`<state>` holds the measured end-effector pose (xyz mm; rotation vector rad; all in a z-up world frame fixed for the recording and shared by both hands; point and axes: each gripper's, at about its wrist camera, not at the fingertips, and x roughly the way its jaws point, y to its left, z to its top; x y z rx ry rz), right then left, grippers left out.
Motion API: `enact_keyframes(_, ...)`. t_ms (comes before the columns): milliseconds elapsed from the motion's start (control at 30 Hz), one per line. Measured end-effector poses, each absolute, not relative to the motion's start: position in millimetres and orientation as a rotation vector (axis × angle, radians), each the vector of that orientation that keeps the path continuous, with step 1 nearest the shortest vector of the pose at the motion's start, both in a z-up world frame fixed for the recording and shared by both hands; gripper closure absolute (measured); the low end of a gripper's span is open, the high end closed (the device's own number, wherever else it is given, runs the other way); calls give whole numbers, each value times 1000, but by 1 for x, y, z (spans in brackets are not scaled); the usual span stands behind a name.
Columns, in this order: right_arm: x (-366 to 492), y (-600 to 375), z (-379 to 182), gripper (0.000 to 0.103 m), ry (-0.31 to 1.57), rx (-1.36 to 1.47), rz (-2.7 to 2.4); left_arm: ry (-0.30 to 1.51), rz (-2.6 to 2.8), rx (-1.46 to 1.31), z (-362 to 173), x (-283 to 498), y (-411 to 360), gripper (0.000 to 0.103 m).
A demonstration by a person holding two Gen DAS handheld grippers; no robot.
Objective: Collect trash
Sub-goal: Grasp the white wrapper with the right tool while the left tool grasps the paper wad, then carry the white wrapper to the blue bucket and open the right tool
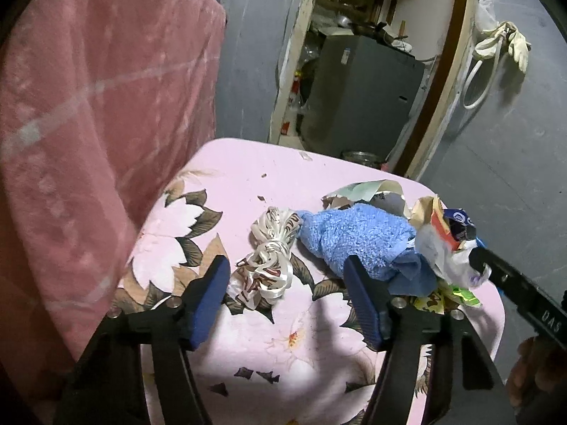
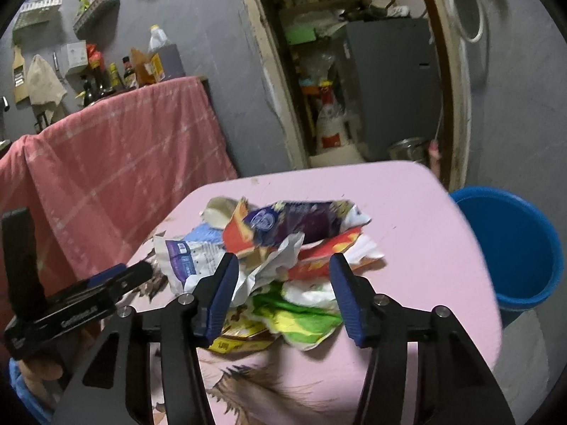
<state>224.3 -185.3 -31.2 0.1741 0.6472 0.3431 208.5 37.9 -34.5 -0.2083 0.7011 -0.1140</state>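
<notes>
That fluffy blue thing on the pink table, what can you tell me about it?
The blue cloth looks like soft terry towelling, bunched into a lumpy roll lying flat on the flowered pink table. A smoother, darker blue corner sticks out at its near end. One end meets a knotted white ribbon bundle; crumpled wrappers lie against the other end and behind it. No jaws grip it, though one blue pad overlaps it in the left wrist view.
</notes>
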Motion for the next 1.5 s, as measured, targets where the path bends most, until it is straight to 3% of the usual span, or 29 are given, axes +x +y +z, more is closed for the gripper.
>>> enact_keyframes(200,228,-180,-38,65,680,191,383,746,-110,-226,-36,219,41,59)
enact_keyframes(333,229,-178,-41,72,698,217,413,770,-111,-245,-39,222,45,75)
enact_keyframes(500,227,-175,-43,89,699,231,430,784,-115,-286,-39,222,46,86)
enact_keyframes(633,224,-176,-44,95,697,253,438,778,-123,-292,-36,217,44,94)
enact_keyframes(900,211,-175,-40,99,650,225,426,724,-133,-271,-26,198,34,99)
enact_keyframes(1500,161,-190,-6,101,439,187,399,526,-204,-255,20,142,-6,100)
